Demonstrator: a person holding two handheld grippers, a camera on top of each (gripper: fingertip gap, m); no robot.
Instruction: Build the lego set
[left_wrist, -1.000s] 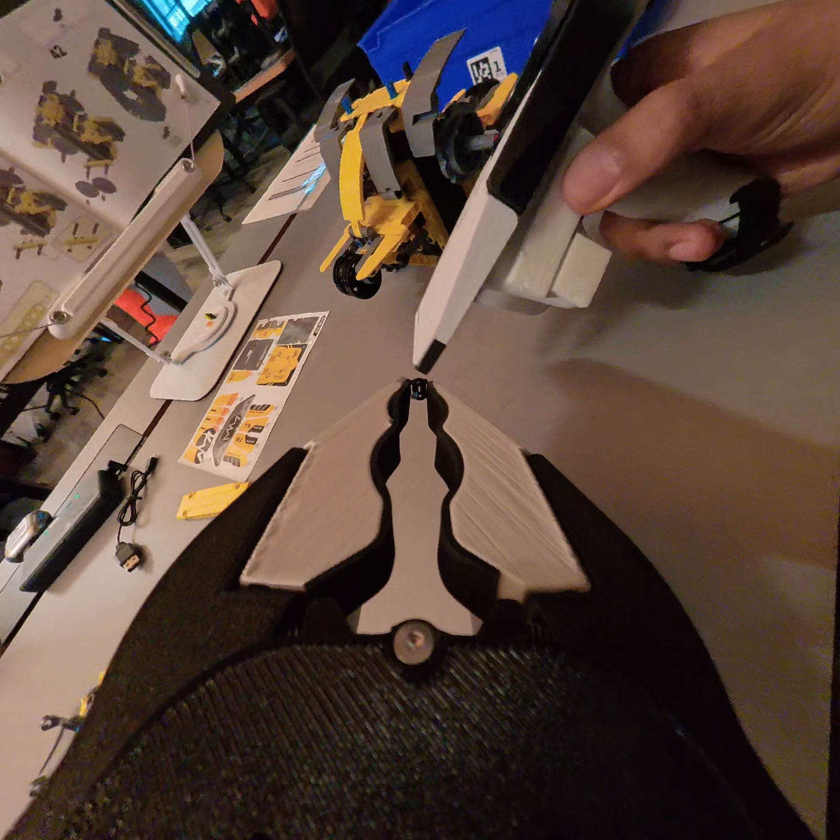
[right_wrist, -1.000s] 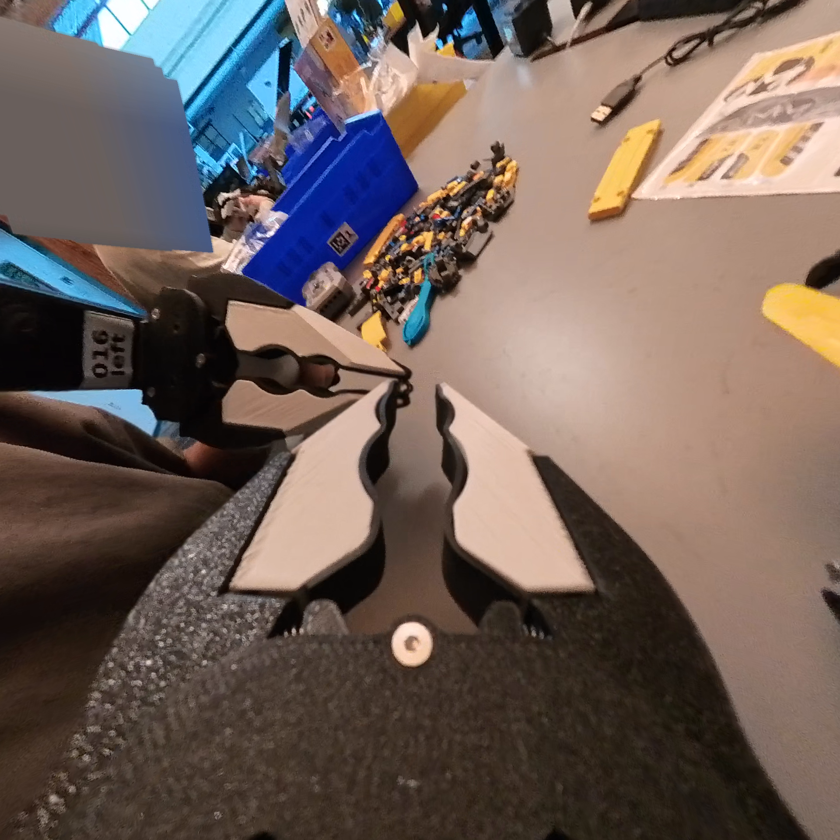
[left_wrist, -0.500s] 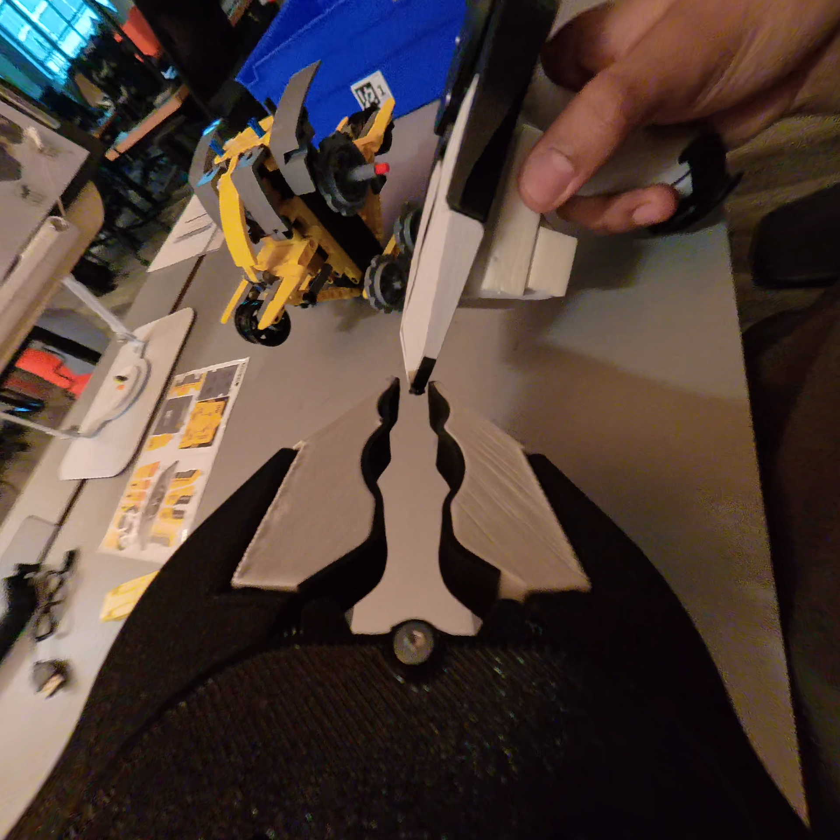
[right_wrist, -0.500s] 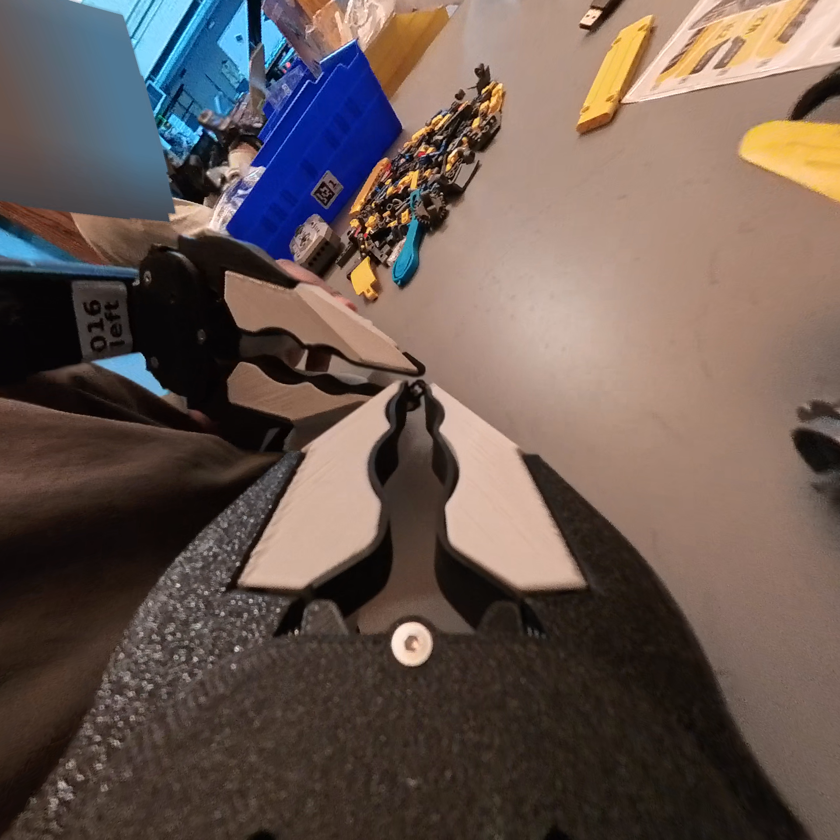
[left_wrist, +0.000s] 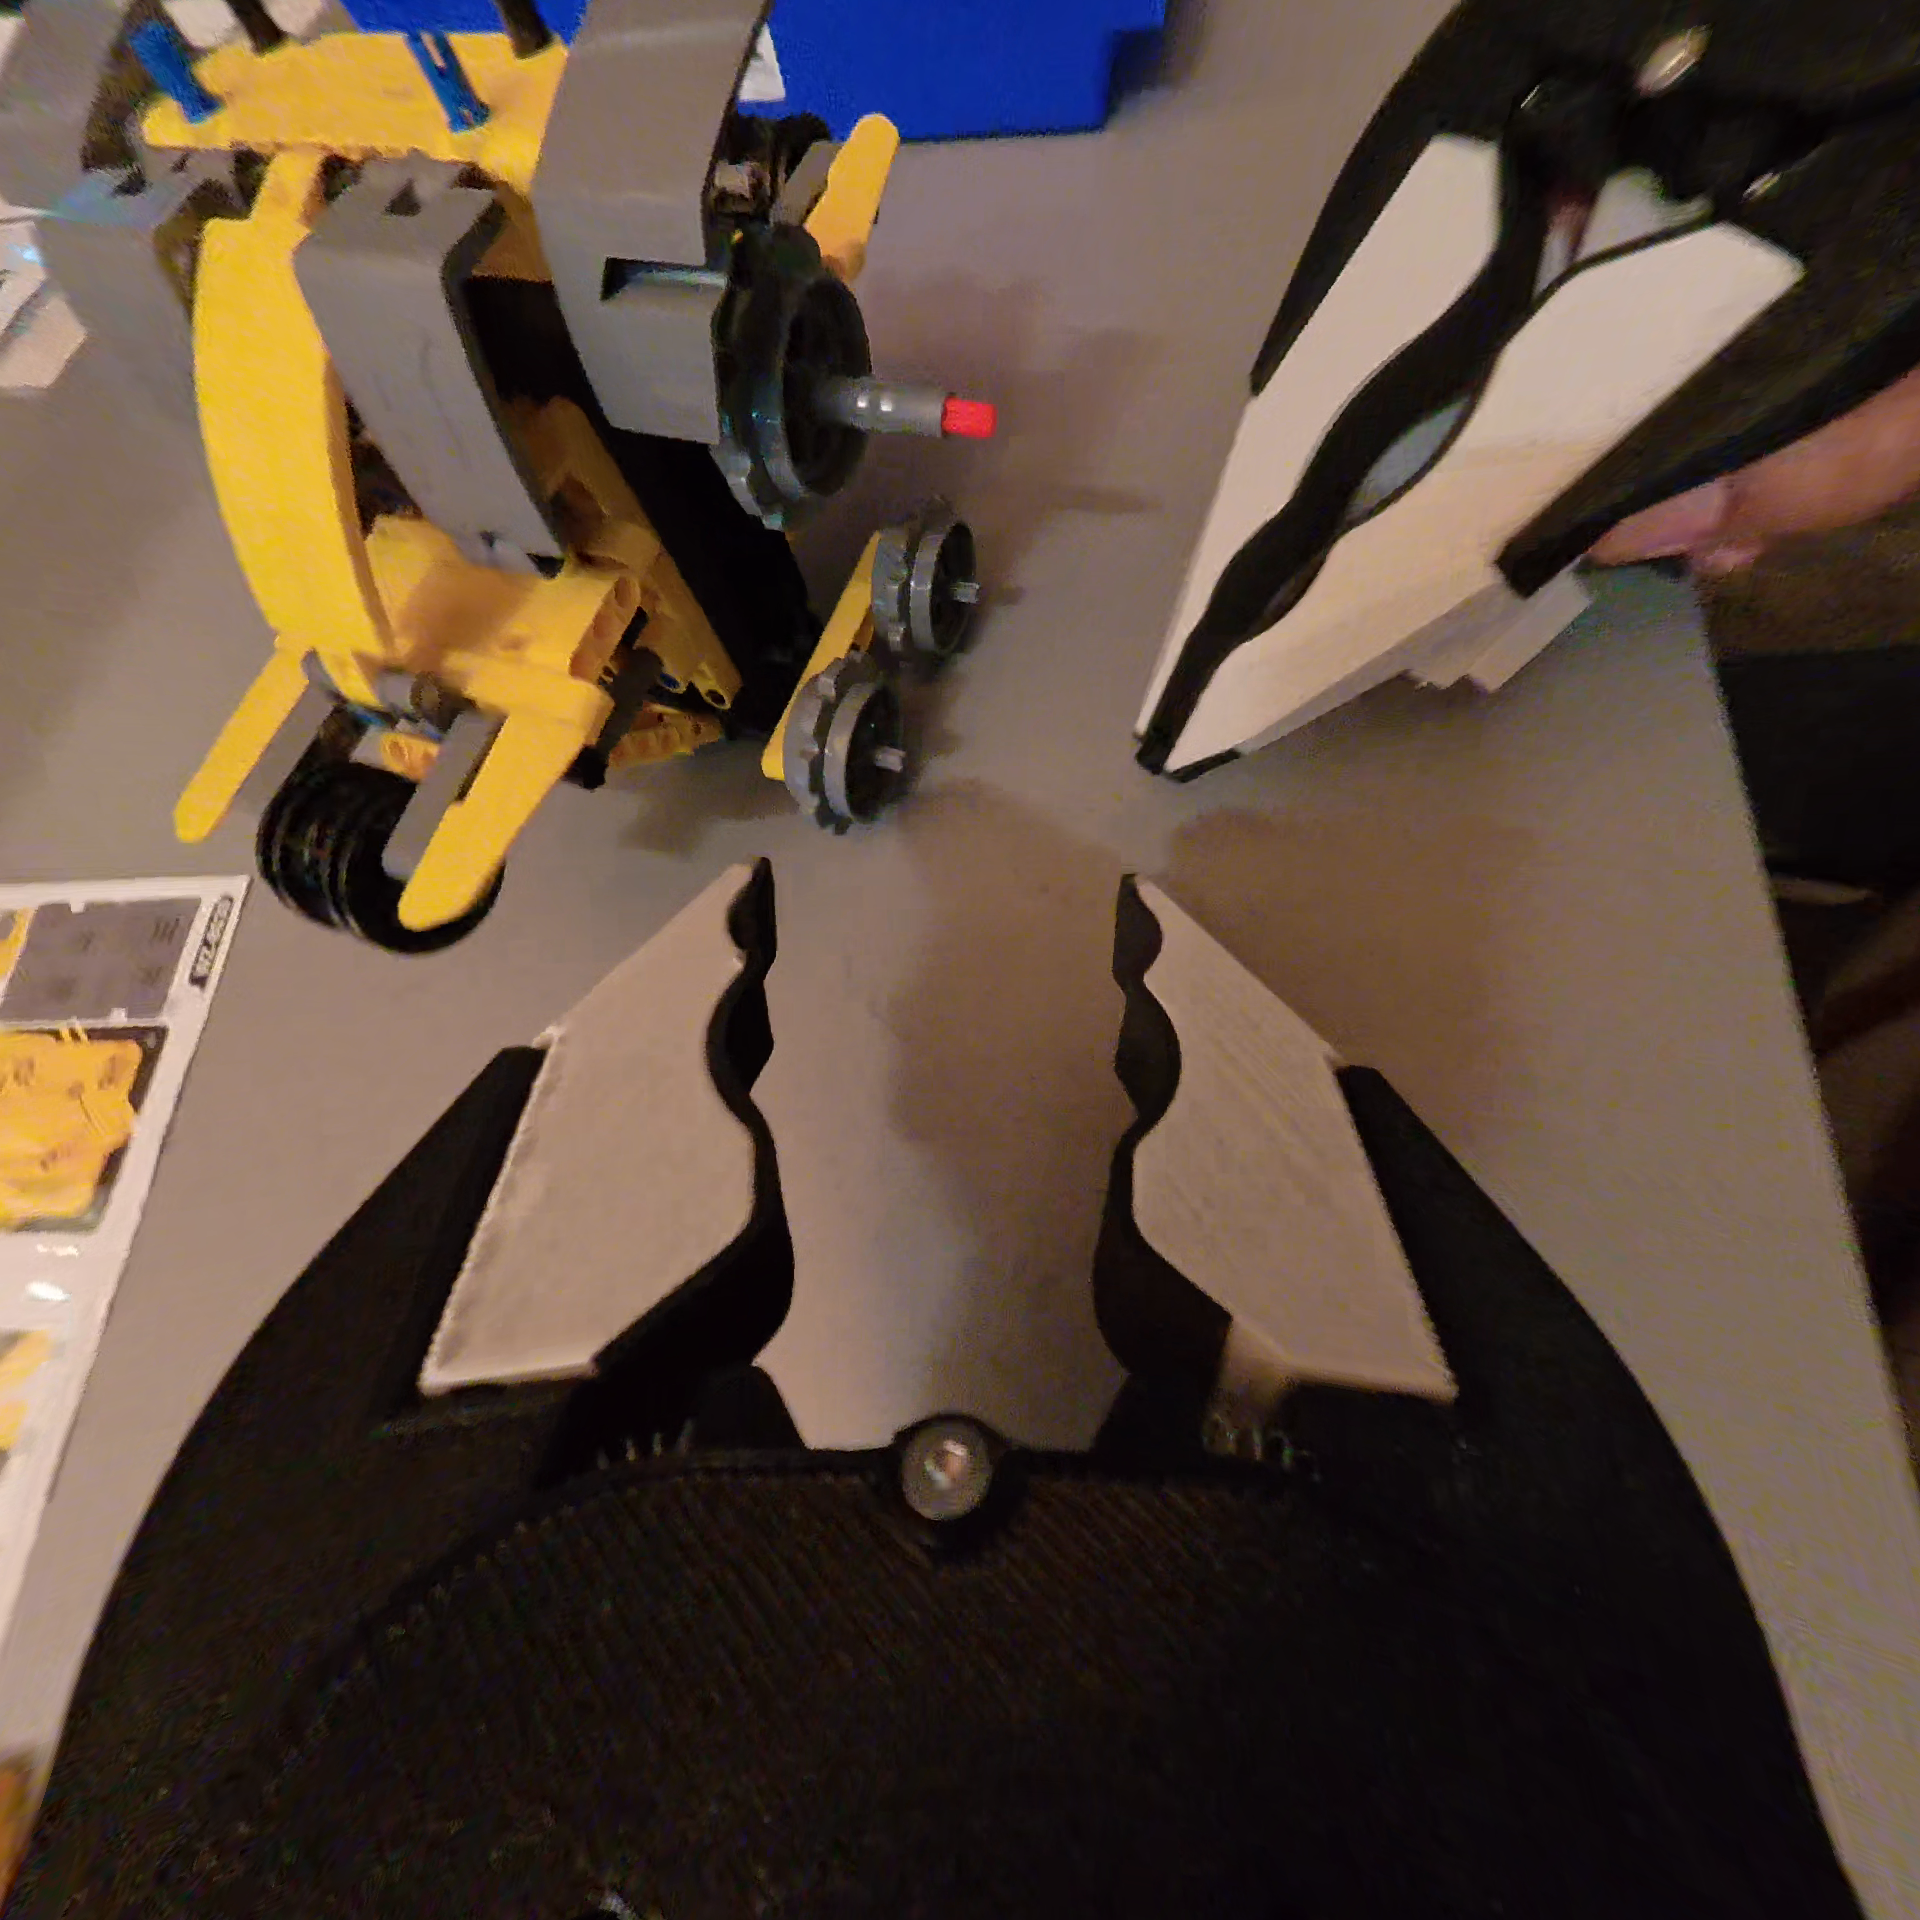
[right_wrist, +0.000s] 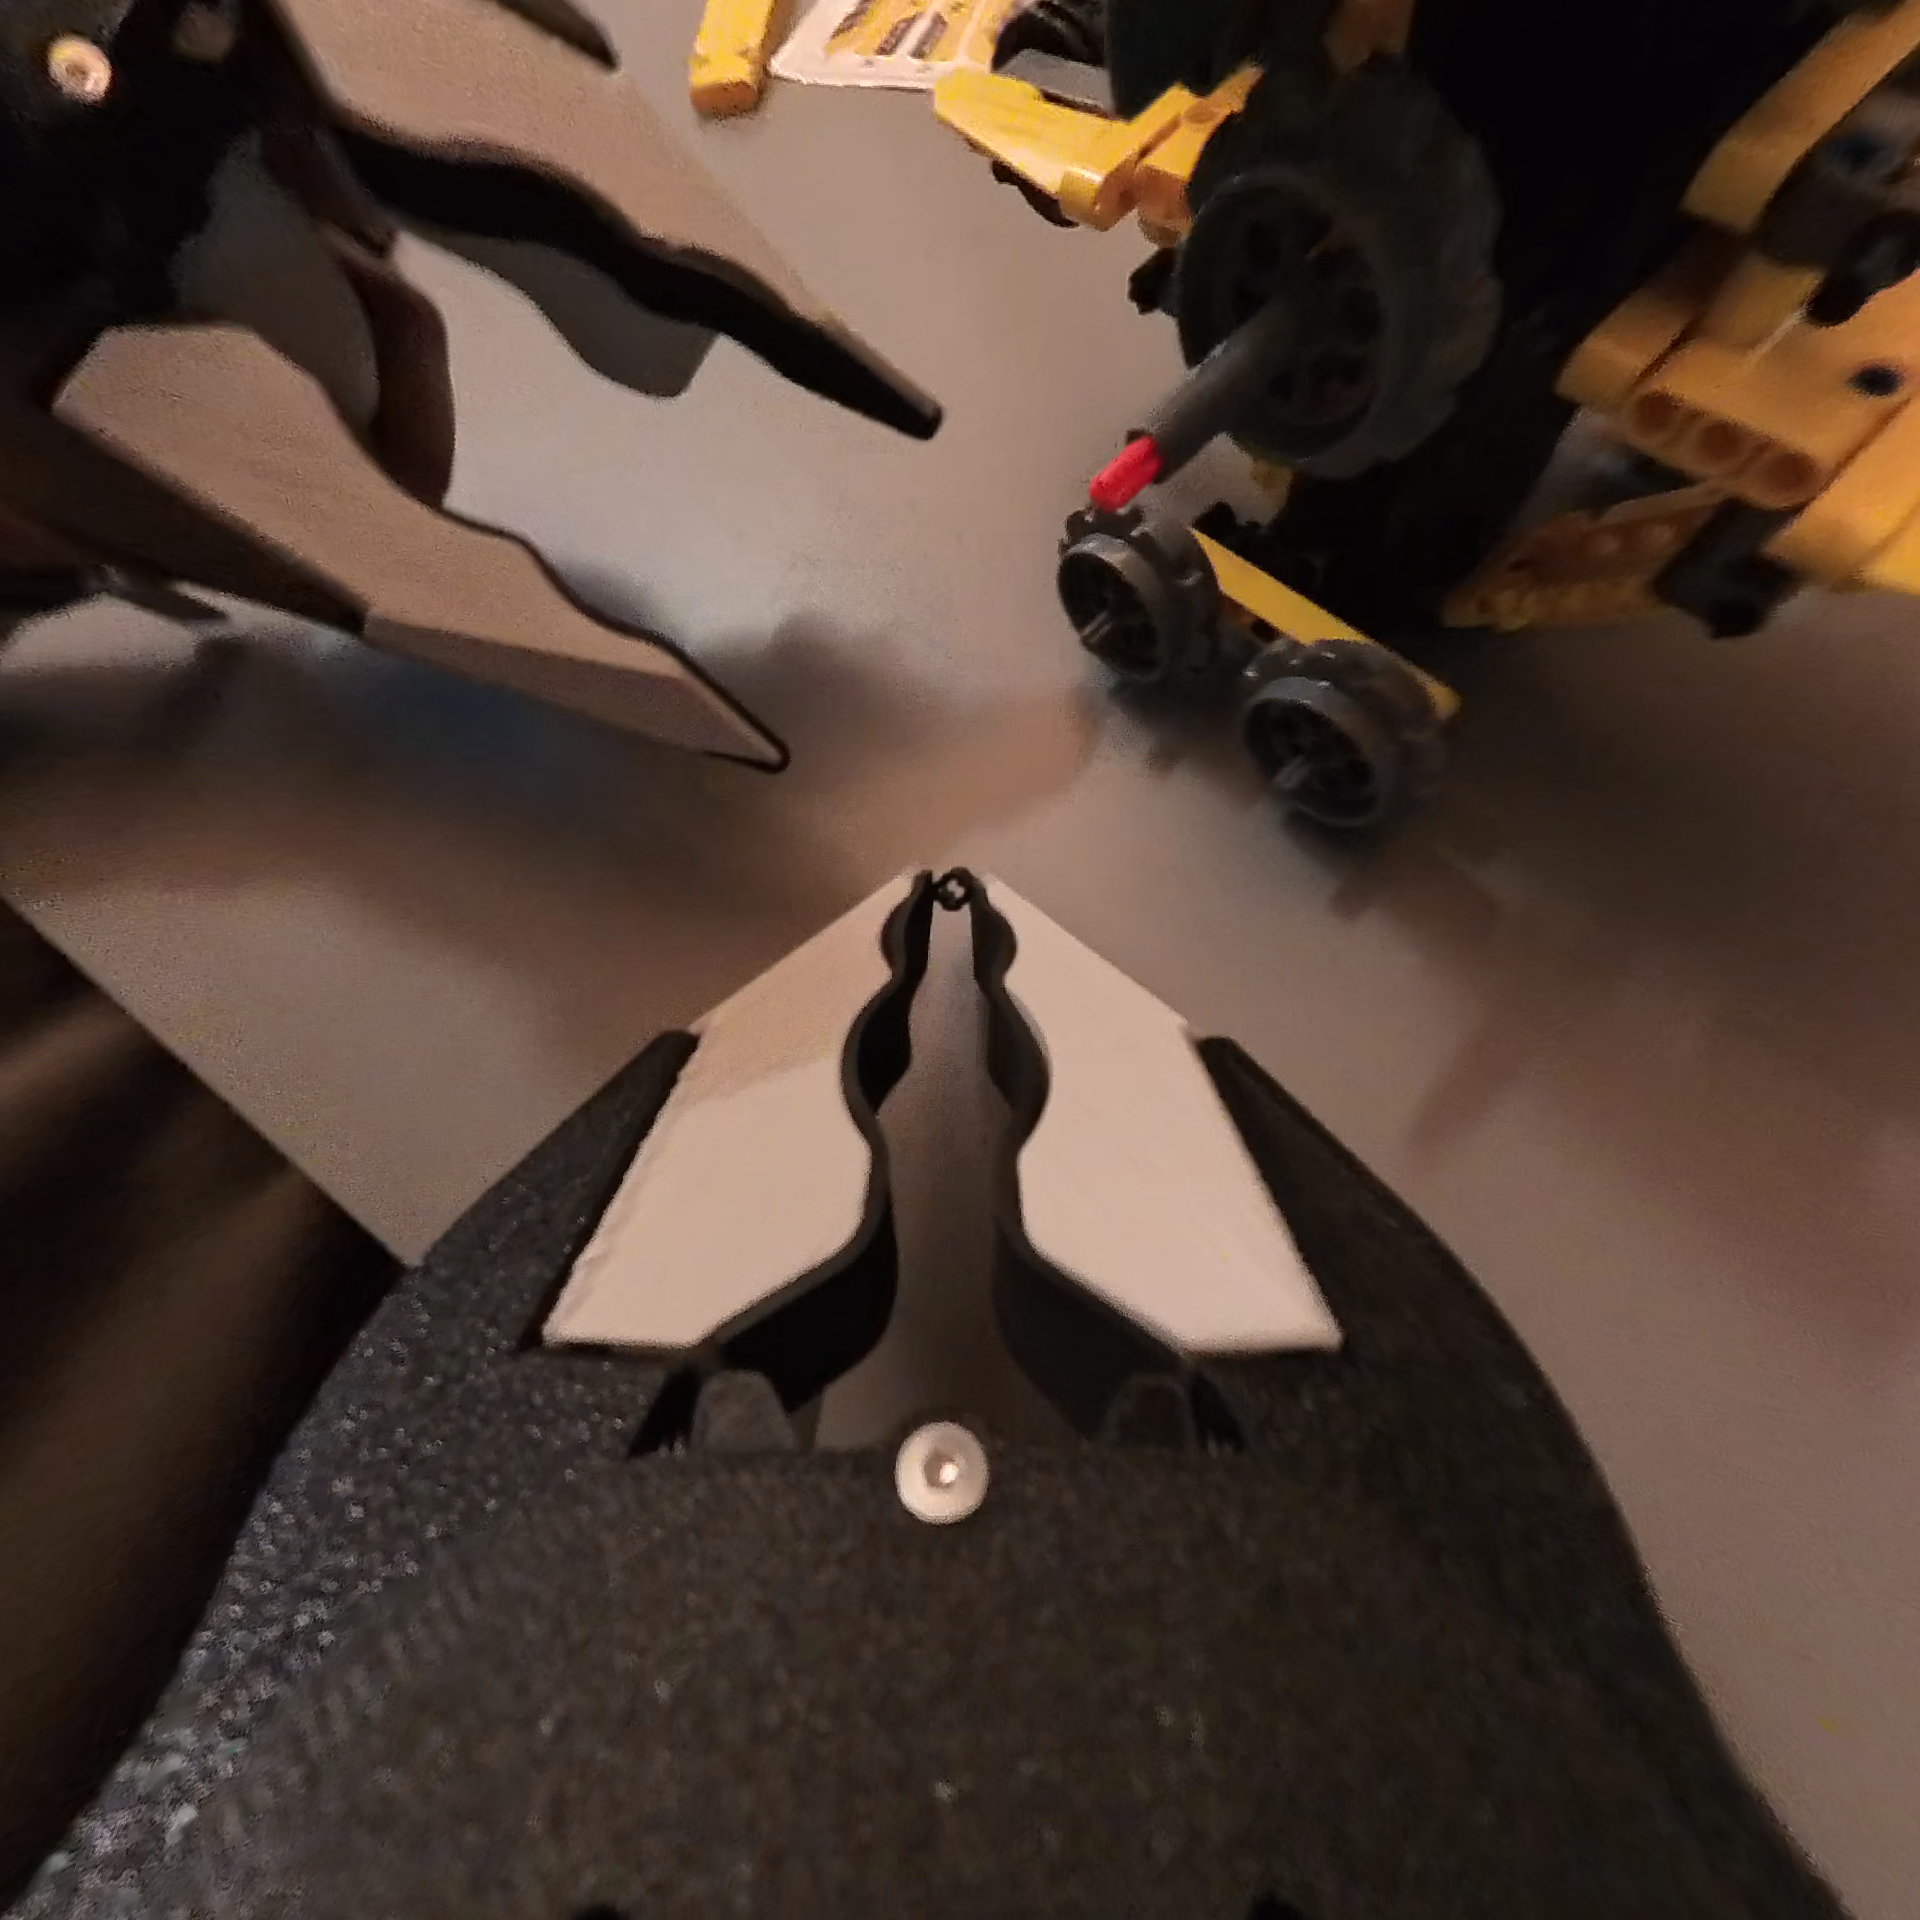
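My left gripper (left_wrist: 945, 883) is open and empty, low over the grey table (left_wrist: 1403, 1039). It also shows in the right wrist view (right_wrist: 857, 592), jaws spread. My right gripper (right_wrist: 954, 891) is shut on a tiny black piece (right_wrist: 954, 885) pinched at its tips. It shows in the left wrist view (left_wrist: 1153, 761), held by a hand (left_wrist: 1766, 499), tips near the table. A yellow and grey brick-built vehicle (left_wrist: 447, 468) stands just beyond both grippers. Its axle with a red tip (left_wrist: 966, 419) sticks out toward them, also seen in the right wrist view (right_wrist: 1124, 473). A small pair of grey-and-black wheels (left_wrist: 883, 665) lies beside it.
A blue bin (left_wrist: 935, 62) stands behind the vehicle. A printed sheet with yellow pictures (left_wrist: 83, 1039) lies at the left. A loose yellow piece (right_wrist: 727, 52) lies far off. The table's edge (left_wrist: 1766, 1039) runs down the right side.
My left gripper was shut on the tiny black piece and has opened. My right gripper closed on the piece and now holds it. Both views have swung toward the vehicle.
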